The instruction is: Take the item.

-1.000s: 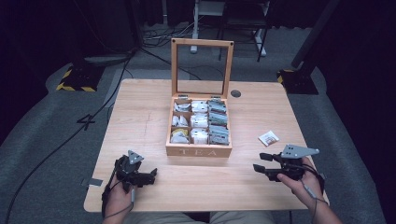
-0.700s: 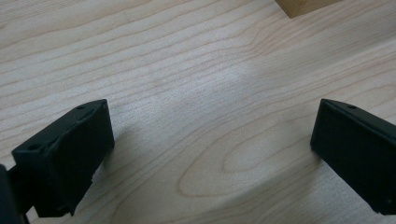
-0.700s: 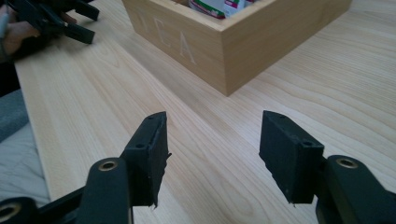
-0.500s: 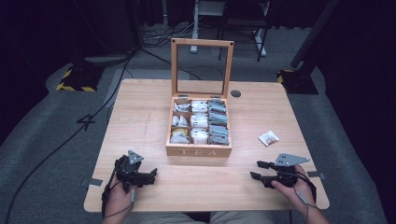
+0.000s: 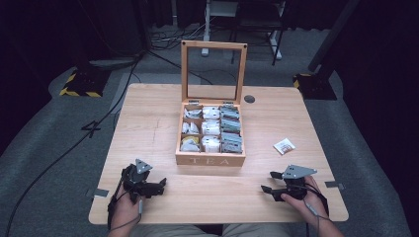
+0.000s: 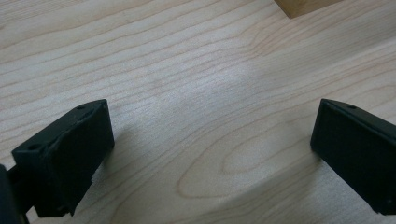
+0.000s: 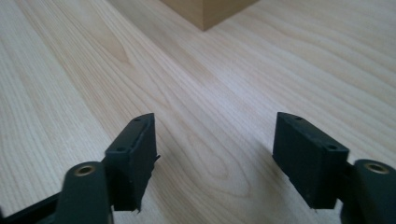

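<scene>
A wooden tea box (image 5: pixel 211 159) marked TEA stands mid-table with its glass lid (image 5: pixel 213 71) upright, and its compartments hold several tea bags (image 5: pixel 211 129). A single loose tea bag (image 5: pixel 284 146) lies on the table to the box's right. My left gripper (image 5: pixel 159 185) rests near the front left edge, open, with bare wood between its jaws (image 6: pixel 212 154). My right gripper (image 5: pixel 269 181) sits near the front right edge, also open and holding nothing (image 7: pixel 215 158). A corner of the box (image 7: pixel 205 11) shows ahead of the right gripper, and another corner (image 6: pixel 303 5) ahead of the left.
The light wooden table (image 5: pixel 148 123) has a dark cable hole (image 5: pixel 249 98) behind the box. Tape tabs (image 5: pixel 100 193) stick out at the front corners. Around the table are dark floor, cables and stands (image 5: pixel 79 81).
My right gripper has come down and toward the front edge, settling lower on the table. The left gripper has stayed put.
</scene>
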